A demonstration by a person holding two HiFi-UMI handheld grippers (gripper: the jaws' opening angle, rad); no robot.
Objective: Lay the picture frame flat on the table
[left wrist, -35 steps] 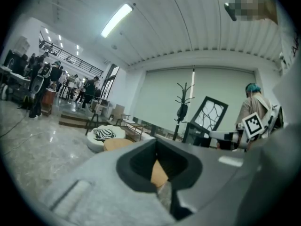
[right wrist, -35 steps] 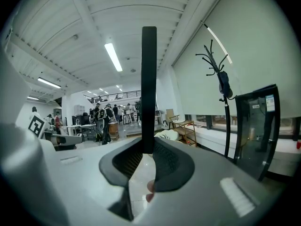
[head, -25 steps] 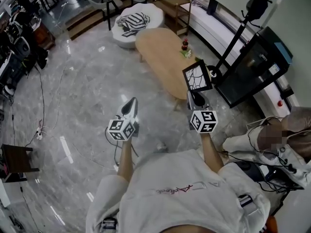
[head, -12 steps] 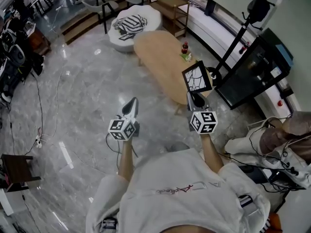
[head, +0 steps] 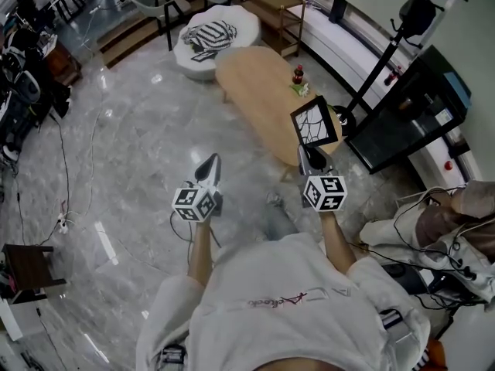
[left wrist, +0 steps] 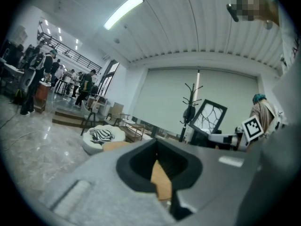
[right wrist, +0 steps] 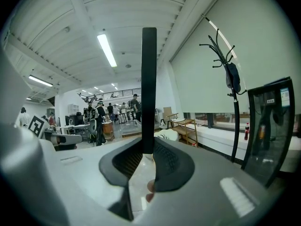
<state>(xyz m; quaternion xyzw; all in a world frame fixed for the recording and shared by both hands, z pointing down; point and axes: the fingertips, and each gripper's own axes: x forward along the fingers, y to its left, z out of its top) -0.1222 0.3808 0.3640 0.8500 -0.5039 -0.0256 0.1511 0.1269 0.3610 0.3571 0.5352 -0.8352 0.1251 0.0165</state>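
The picture frame, black-edged with a white cracked pattern, stands upright in the air over the near end of the oval wooden table. My right gripper is shut on its lower edge. In the right gripper view the frame shows edge-on as a black bar rising from between the jaws. My left gripper hangs over the marble floor left of the table, its jaws together and holding nothing. From the left gripper view the frame is seen to the right, tilted.
A red bottle and a small green thing sit on the table's far right edge. A white pouf with a striped cloth lies beyond. A black cabinet and coat stand are to the right. A person sits nearby.
Both grippers and the frame keep the same pose. The room shifts slightly in view as the person steps, and a foot now shows between the arms.
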